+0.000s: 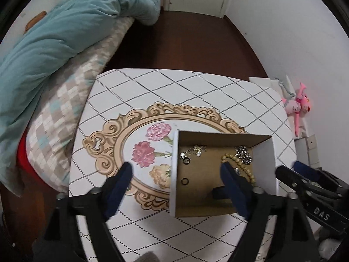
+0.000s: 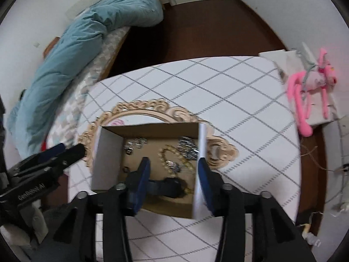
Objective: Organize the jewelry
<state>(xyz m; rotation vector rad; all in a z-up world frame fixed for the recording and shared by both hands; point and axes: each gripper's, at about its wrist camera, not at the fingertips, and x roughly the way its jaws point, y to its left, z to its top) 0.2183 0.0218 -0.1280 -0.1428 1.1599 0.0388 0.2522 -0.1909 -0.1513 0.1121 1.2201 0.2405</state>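
Bedside table [image 1: 196, 91], one cardboard box [image 1: 220, 138], two bead necklaces [image 1: 242, 166], both grippers [image 1: 177, 170] [image 2: 174, 166] spread.

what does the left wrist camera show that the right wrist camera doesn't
Only the left wrist view shows the three printed flowers clearly, and the right gripper at its right edge. Only the right wrist view shows the left gripper at its left edge, and cables by the wall. Both show the box of jewelry, the bead string, the table, the blue duvet and the pink toy.
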